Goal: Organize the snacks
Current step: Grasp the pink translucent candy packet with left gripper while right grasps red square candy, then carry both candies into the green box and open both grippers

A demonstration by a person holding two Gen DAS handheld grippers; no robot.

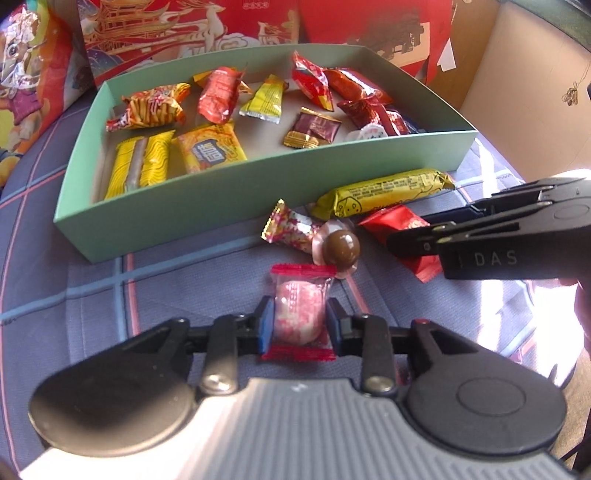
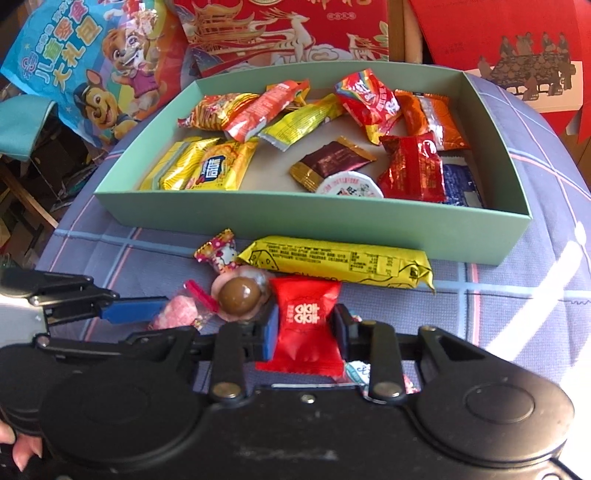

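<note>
A green box (image 1: 207, 206) (image 2: 332, 218) holds several wrapped snacks. In front of it on the plaid cloth lie a long yellow bar (image 1: 384, 194) (image 2: 340, 262), a Hello Kitty candy (image 1: 290, 227) (image 2: 219, 249) and a brown ball candy (image 1: 341, 249) (image 2: 239, 297). My left gripper (image 1: 300, 325) is shut on a pink candy (image 1: 299, 314) (image 2: 177, 314) in a clear, red-edged wrapper. My right gripper (image 2: 306, 328) is shut on a red candy packet (image 2: 308, 325) (image 1: 402, 229); it enters the left wrist view from the right (image 1: 413, 245).
Red gift boxes (image 1: 192, 29) (image 2: 280, 29) stand behind the green box. A cartoon snack bag (image 2: 92, 66) (image 1: 26, 74) lies at the far left. A cardboard wall (image 1: 524, 92) stands at the right. The cloth (image 2: 517, 314) drops off at the left.
</note>
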